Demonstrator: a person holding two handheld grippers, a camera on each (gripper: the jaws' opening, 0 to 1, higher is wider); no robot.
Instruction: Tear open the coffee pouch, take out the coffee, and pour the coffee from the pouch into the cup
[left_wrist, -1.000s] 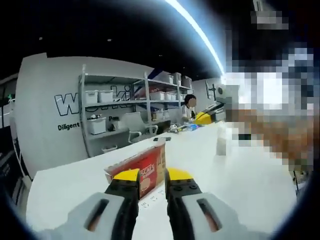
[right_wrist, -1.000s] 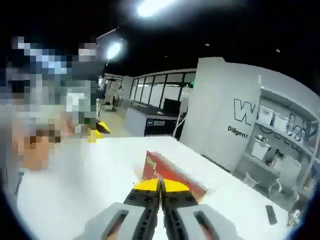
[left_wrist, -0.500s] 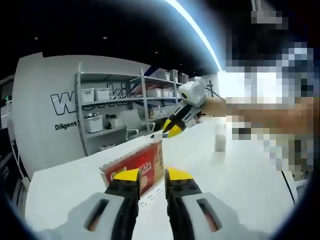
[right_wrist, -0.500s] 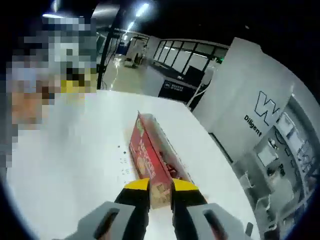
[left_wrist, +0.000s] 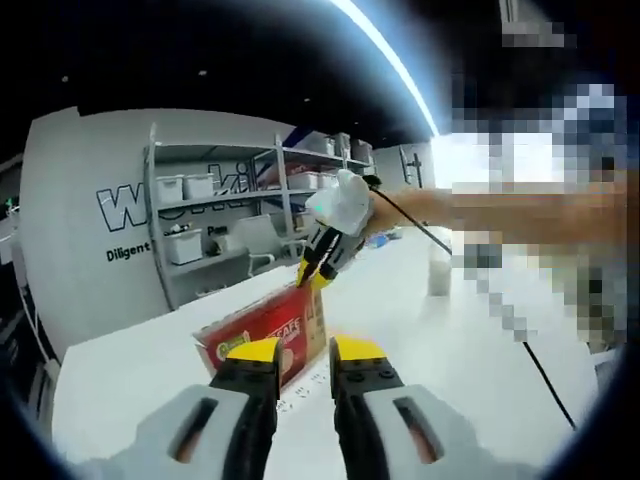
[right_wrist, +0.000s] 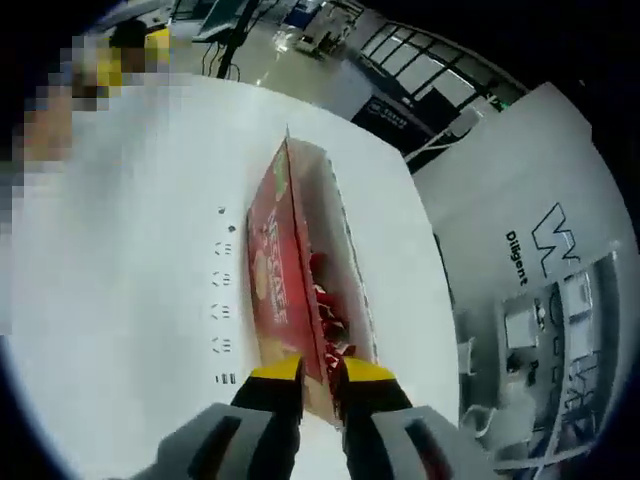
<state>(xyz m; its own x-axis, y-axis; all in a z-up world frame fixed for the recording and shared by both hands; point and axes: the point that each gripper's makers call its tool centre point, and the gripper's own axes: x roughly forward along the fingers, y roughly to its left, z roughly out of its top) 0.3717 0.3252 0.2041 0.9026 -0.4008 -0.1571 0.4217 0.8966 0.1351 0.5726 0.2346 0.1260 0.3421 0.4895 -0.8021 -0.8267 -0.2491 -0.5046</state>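
Reaching down with my right tongs (right_wrist: 318, 372), narrowly parted astride the open red box's (right_wrist: 300, 270) near wall, I aim for the pouches (right_wrist: 328, 310) inside. My left tongs (left_wrist: 304, 352) wait, parted and empty, beside it on the white surface (left_wrist: 470, 350).

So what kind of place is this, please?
Probably an office or lab workspace: a long white table, metal shelves holding storage bins, a wall with large lettering, and glass-walled rooms beyond.
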